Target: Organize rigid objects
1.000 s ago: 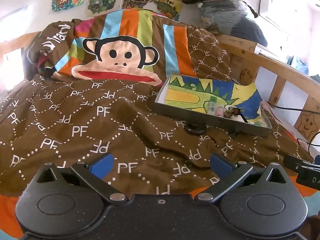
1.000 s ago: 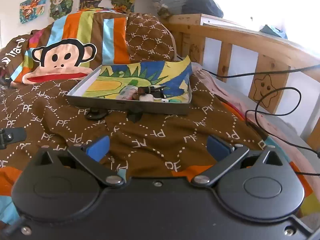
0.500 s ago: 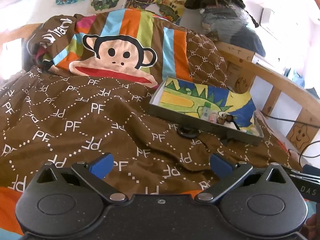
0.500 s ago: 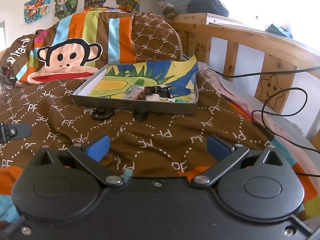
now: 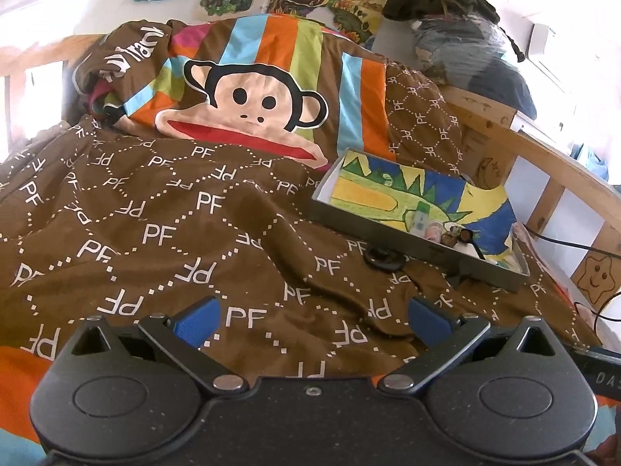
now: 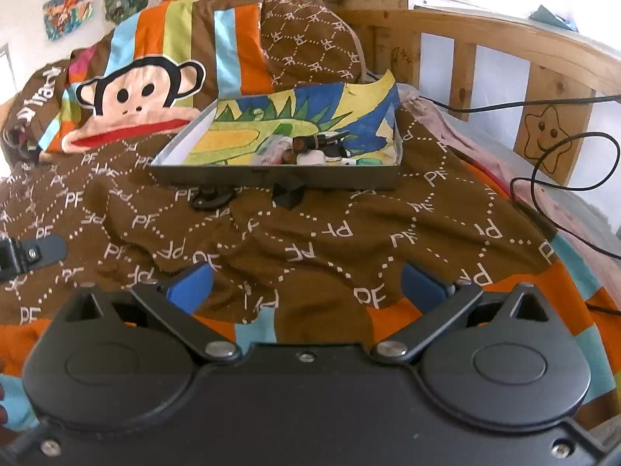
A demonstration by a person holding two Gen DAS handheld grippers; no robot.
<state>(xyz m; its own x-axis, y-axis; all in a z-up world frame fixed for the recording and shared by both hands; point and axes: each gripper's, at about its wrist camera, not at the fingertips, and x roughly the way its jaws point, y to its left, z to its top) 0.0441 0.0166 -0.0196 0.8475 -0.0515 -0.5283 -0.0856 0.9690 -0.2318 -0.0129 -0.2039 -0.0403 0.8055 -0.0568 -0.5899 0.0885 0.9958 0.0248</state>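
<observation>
Left wrist view: left gripper (image 5: 312, 320) spread wide, nothing held, low over the brown duvet (image 5: 163, 233). Right gripper (image 6: 306, 285) likewise spread and empty. Grey tray (image 6: 271, 176) sits ahead on the bedding, small items clustered (image 6: 306, 149) at its near edge. Two black pieces remain outside, just beside the front wall: a ring-shaped piece (image 6: 209, 198) and a blocky piece (image 6: 289, 194).

Risks, as judged: soft, wrinkled fabric may give under a descending finger, so a piece sinks into a fold or slides. Nudging the tray could tip it on the uneven bedding. The grippers sit near each other; both reaching risks collision.
</observation>
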